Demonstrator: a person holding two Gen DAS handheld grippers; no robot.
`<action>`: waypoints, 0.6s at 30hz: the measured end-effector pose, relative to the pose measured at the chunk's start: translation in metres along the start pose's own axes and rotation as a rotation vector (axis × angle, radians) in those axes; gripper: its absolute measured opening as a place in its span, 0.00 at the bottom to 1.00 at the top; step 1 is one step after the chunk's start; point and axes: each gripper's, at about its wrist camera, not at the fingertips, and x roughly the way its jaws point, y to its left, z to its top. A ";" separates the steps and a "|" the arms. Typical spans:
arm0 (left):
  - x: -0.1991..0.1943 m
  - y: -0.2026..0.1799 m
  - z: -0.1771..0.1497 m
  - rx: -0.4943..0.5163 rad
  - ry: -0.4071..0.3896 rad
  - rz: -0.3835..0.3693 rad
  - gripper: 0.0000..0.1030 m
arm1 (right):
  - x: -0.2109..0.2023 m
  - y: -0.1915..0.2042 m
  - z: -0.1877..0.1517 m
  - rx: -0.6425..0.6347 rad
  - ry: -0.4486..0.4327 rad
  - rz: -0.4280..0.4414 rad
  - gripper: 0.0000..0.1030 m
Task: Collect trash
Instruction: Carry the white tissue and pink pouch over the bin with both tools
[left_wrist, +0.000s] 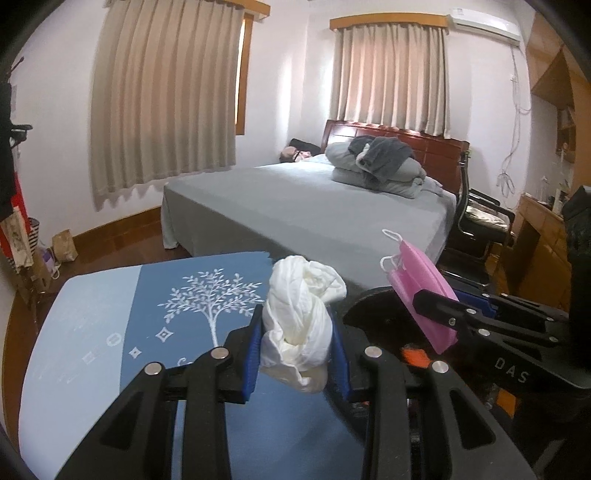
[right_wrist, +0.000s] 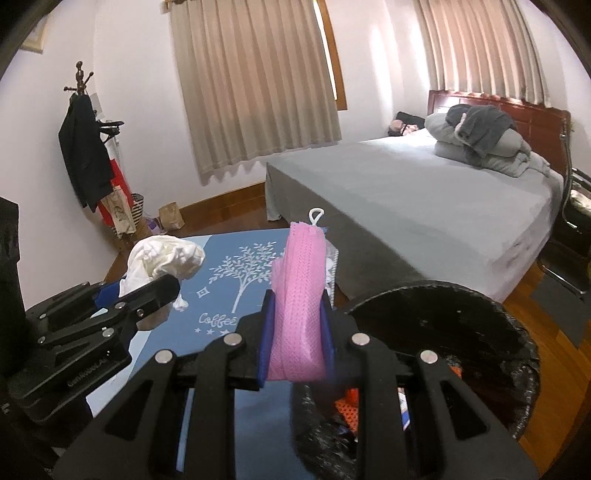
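Note:
My left gripper (left_wrist: 295, 343) is shut on a crumpled white tissue wad (left_wrist: 299, 317) and holds it above the blue table (left_wrist: 110, 332). It also shows at the left of the right wrist view (right_wrist: 162, 291), with the tissue (right_wrist: 162, 258) in it. My right gripper (right_wrist: 295, 332) is shut on a folded pink face mask (right_wrist: 299, 295) with white ear loops. The mask hangs over the rim of a black-lined trash bin (right_wrist: 443, 325) that holds some trash. In the left wrist view the right gripper (left_wrist: 436, 306) holds the mask (left_wrist: 421, 284) beside the bin (left_wrist: 373, 314).
The blue tabletop has a white tree print (right_wrist: 251, 273). A grey bed (right_wrist: 424, 206) with folded bedding stands behind. A coat rack (right_wrist: 83, 147) with clothes and bags stands at the left wall. A black chair (left_wrist: 480, 221) and wooden desk (left_wrist: 539, 243) are at the right.

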 end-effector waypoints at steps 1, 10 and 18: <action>-0.001 -0.004 0.001 0.005 -0.003 -0.004 0.32 | -0.003 -0.003 -0.001 0.003 -0.003 -0.006 0.21; -0.006 -0.032 0.004 0.034 -0.021 -0.040 0.32 | -0.026 -0.025 -0.010 0.024 -0.024 -0.053 0.21; -0.005 -0.055 0.007 0.066 -0.028 -0.082 0.32 | -0.041 -0.041 -0.014 0.042 -0.046 -0.099 0.21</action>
